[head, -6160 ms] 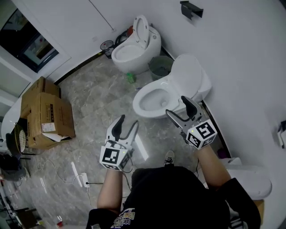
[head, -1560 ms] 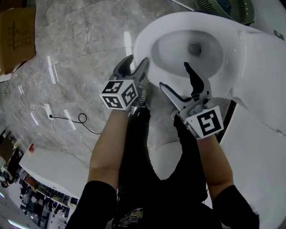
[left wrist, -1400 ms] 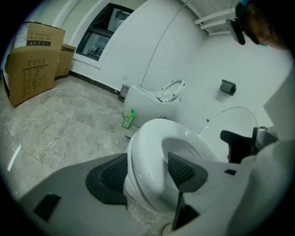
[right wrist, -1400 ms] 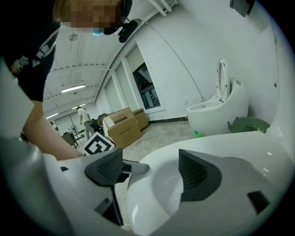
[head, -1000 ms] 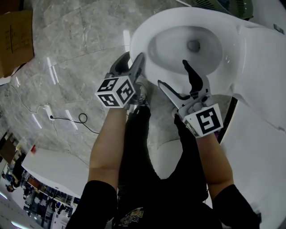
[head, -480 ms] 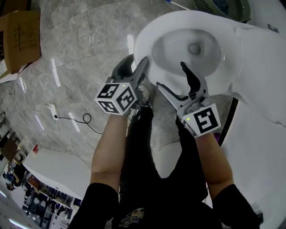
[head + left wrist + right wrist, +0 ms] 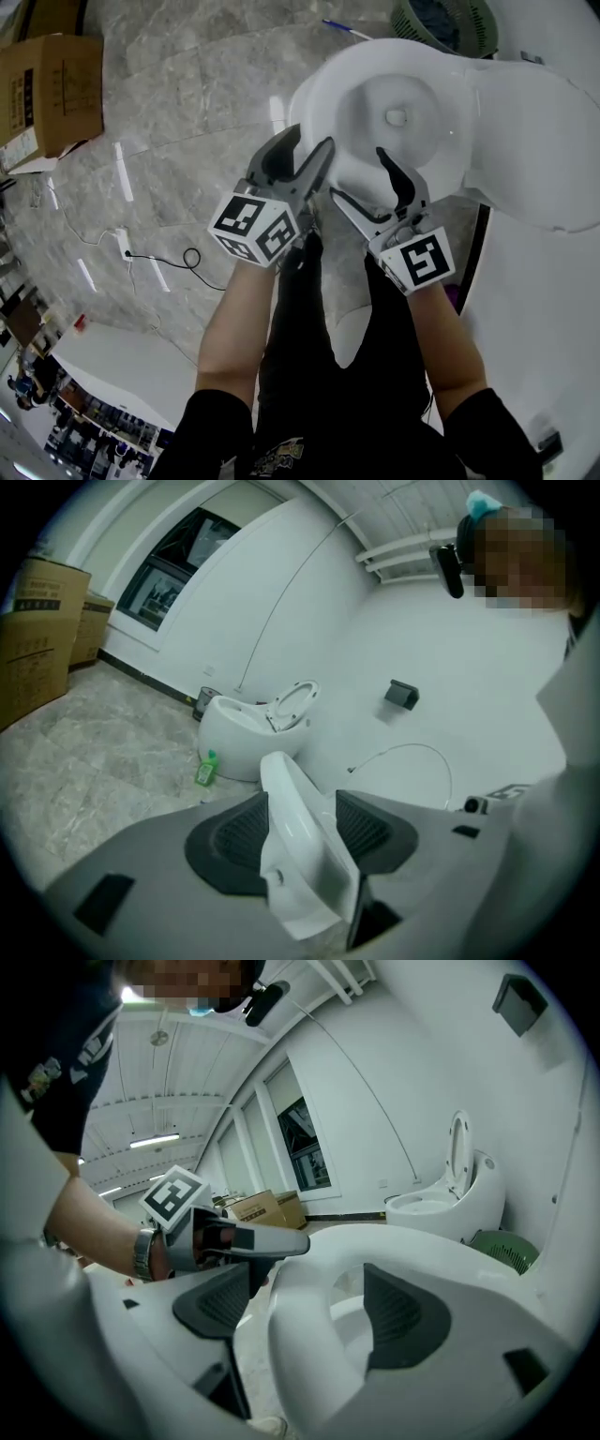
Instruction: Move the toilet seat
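Grey marbled floor (image 7: 169,112) on the left of the head view. White ceramic toilet (image 7: 441,103) at upper right, its broad white lid (image 7: 539,159) swung open behind the bowl.

The white oval toilet seat (image 7: 319,94) lies flat on the bowl rim, not yet lifted.

Change: six seconds ago the person stands well back with both tools in the air. Half a second ago the tools sit at the rim's front edge. Now both have pushed further on, so the rim runs in between each pair of fingers.

Judgement: the reach is done and the grip is being set. The lift comes next.

Left gripper (image 7: 302,150): its own view shows the seat's front edge (image 7: 286,789) wedged between the dark ribbed fingers (image 7: 234,834). They appear pressed on it from both sides.

Right gripper (image 7: 361,178): its view shows the fingers (image 7: 398,1309) spread wide astride the thick rim (image 7: 300,1354). A dark gap shows on the outer side, so they are not closed.

The head view gives neither contact; the gripper views do.

Only the head view shows the brown cardboard box (image 7: 56,84) and the green ribbed waste basket (image 7: 445,23). Only the left gripper view shows a small green bottle (image 7: 206,769) beside a second white toilet (image 7: 239,738).
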`<state>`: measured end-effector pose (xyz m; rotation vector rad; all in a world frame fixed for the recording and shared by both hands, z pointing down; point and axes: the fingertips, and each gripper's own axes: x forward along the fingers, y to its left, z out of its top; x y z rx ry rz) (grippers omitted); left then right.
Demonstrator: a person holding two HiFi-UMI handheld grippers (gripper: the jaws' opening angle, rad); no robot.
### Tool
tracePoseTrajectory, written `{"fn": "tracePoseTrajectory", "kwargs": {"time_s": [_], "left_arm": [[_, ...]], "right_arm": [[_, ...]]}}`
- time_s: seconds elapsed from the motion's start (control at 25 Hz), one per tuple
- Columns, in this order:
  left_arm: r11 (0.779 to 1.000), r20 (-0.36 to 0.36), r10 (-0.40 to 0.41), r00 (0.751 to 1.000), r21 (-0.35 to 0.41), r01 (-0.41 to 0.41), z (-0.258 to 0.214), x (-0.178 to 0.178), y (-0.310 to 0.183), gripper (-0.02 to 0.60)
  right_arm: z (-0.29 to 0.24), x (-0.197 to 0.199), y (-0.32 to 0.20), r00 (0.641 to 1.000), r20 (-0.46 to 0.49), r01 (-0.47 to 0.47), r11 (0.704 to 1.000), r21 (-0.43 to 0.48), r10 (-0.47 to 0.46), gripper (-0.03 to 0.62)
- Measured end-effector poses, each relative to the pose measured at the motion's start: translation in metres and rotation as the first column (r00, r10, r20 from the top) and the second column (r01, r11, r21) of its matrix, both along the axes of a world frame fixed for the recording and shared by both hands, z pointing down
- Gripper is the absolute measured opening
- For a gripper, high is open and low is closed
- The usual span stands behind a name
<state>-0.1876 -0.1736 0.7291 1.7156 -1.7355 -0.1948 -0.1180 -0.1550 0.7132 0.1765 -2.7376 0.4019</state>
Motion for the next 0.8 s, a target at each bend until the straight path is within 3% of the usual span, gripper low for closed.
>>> {"fn": "tracePoseTrajectory", "kwargs": {"time_s": [0.36,0.56,0.64,0.8], "left_arm": [[0.98,0.065,0.175,0.982,0.082,-0.18,-0.094,0.054,-0.034,0.21],[0.948,0.107,0.278,0.955,0.127,-0.291,-0.138,0.088,-0.055,0.21],[0.929,0.127,0.328,0.936,0.136,-0.344,-0.153,0.103,-0.062,0.21],[0.887,0.156,0.425,0.892,0.124,-0.444,-0.174,0.13,-0.077,0.212]], "right_arm": [[-0.061,0.032,-0.017,0.997,-0.026,-0.076,0.996,0.046,0.077,0.363],[-0.088,0.053,-0.033,0.988,-0.064,-0.131,0.982,0.134,0.14,0.322],[-0.1,0.064,-0.044,0.98,-0.074,-0.171,0.97,0.173,0.186,0.264],[-0.121,0.087,-0.062,0.956,-0.105,-0.242,0.941,0.236,0.273,0.225]]}}
